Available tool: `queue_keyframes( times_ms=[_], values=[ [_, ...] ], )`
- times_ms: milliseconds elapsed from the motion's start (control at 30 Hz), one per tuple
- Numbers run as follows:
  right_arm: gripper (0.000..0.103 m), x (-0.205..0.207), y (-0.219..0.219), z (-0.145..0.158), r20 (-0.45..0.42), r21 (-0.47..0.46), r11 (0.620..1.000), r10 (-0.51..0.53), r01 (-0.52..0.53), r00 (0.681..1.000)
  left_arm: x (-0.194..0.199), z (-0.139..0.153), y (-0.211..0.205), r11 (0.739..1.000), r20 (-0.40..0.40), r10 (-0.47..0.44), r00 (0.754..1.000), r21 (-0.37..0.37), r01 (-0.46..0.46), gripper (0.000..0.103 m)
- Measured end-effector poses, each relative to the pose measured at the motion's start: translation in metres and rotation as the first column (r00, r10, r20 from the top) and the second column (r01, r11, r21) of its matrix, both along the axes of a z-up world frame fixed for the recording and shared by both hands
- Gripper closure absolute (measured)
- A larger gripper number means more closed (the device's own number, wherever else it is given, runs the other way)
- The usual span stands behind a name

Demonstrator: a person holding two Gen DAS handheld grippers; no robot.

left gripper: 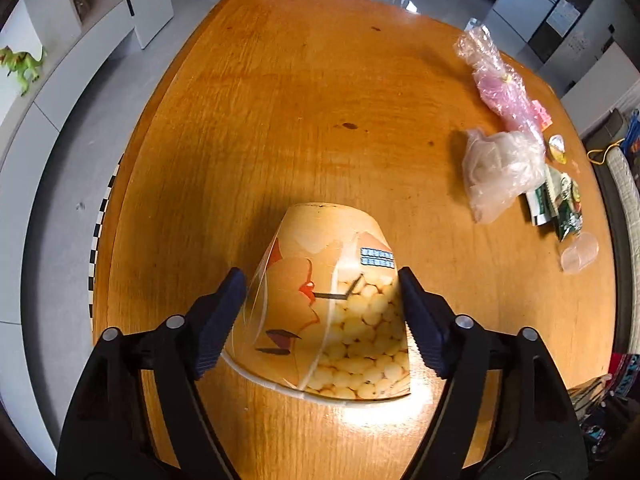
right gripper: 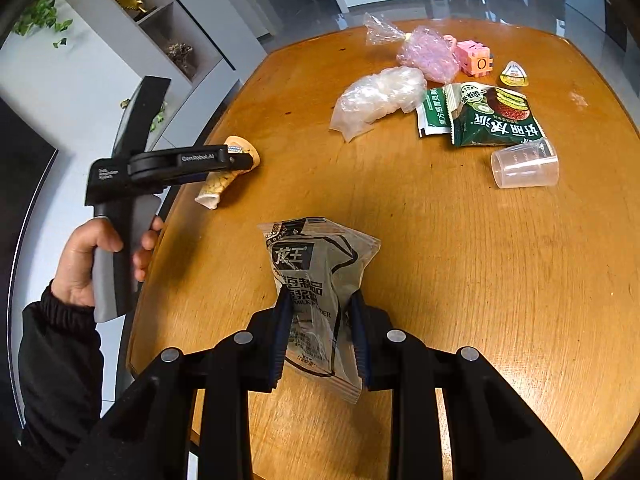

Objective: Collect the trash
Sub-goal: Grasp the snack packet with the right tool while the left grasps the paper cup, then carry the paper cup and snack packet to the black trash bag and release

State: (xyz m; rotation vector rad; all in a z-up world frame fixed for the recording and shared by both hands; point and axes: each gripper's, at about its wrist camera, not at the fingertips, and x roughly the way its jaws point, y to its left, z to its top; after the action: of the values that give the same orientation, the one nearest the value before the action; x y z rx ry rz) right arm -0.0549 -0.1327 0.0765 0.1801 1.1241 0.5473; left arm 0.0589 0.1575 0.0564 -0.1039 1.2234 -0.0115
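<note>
A round wooden table (left gripper: 304, 120) with a glossy orange grain is seen in a room with pale grey floor tiles and white shelving (right gripper: 132, 20); a green toy dinosaur (left gripper: 22, 66) stands on a ledge.

The left gripper (left gripper: 322, 300) is held by a hand (right gripper: 92, 264) in a black sleeve. Its jaws are spread wide around a tapered paper cup (left gripper: 332, 304) printed with yellow kernels; the pads sit against the cup's sides. In the right view the cup appears over the table's left edge.

The right gripper (right gripper: 320, 316) is clamped tight on a crinkled grey sachet (right gripper: 320, 276) over the near part of the table.

Farther back, other trash lies close together: a clear bag (right gripper: 380, 96) of white material, a pink-filled bag (right gripper: 428, 52), a pink block (right gripper: 476, 60), two green wrappers (right gripper: 492, 116), a small triangular packet (right gripper: 514, 74), and a clear plastic cup (right gripper: 524, 164) on its side, which looks empty.
</note>
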Motion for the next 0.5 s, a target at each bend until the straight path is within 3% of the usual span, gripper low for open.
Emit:
queue_keyframes(
  times_ms=[100,267,500],
  values=[
    [0.074,0.002,-0.001,-0.002,-0.005,0.005,1.000,-0.004,0.004,1.000,0.003,-0.011,-0.002,1.000,-0.020,-0.002,1.000,0.008,0.002,0.019],
    [0.074,-0.001,-0.004,-0.006,-0.018,0.000,1.000,-0.016,0.016,1.000,0.001,-0.015,-0.011,0.998,0.011,-0.023,1.000,0.059,0.022,0.021],
    [0.074,-0.012,0.007,-0.001,-0.010,0.013,1.000,0.012,-0.012,1.000,-0.025,0.004,0.001,1.000,0.073,-0.003,0.997,-0.019,0.004,0.022]
  ],
)
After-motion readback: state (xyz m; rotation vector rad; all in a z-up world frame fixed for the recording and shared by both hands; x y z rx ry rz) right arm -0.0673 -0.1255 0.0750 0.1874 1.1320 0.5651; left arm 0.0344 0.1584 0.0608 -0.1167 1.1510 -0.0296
